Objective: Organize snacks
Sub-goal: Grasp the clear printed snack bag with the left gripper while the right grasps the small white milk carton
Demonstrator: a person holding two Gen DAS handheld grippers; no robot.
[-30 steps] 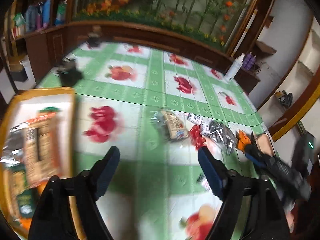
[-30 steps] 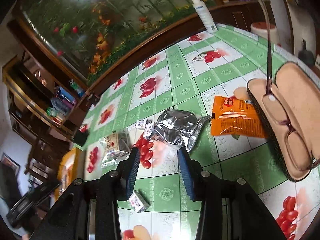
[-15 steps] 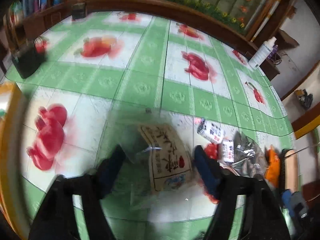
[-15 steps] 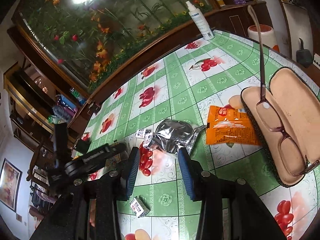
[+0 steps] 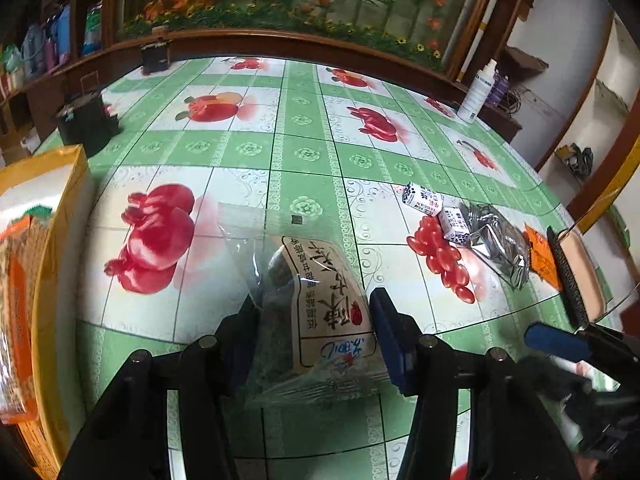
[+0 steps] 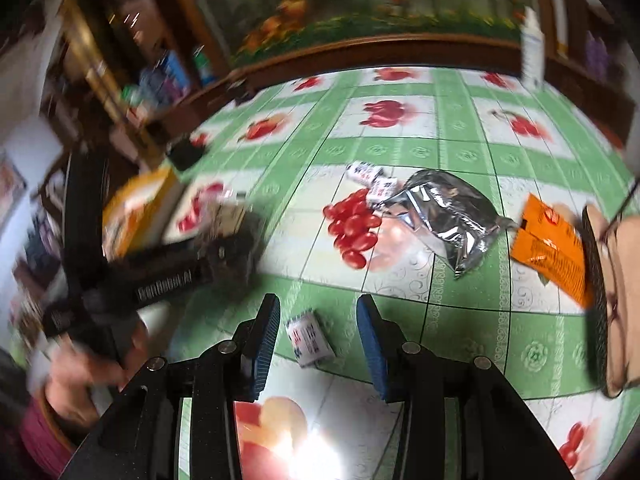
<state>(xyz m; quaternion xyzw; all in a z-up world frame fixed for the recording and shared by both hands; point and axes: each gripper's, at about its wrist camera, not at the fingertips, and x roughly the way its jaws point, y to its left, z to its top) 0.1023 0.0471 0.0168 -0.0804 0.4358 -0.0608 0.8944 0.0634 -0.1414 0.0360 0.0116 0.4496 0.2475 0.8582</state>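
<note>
My left gripper (image 5: 312, 332) is open, its jaws on either side of a clear snack bag with a beige label (image 5: 316, 304) lying on the green fruit-print tablecloth (image 5: 304, 152). My right gripper (image 6: 318, 328) is open just over a small white candy packet (image 6: 310, 338). Two more small white packets (image 5: 436, 210), a silver foil bag (image 5: 496, 240) and an orange packet (image 5: 542, 256) lie to the right. A yellow box (image 5: 48, 200) holding snack packs stands at the left edge.
An open glasses case with glasses (image 6: 612, 280) lies at the right edge. A white spray bottle (image 5: 478, 92) stands at the far right corner. Two dark boxes (image 5: 86, 120) stand at the far left. The left gripper body (image 6: 160, 276) shows blurred in the right wrist view.
My left gripper swung from the yellow box over to the clear snack bag and now straddles it. My right gripper moved down toward the small white packet near the front.
</note>
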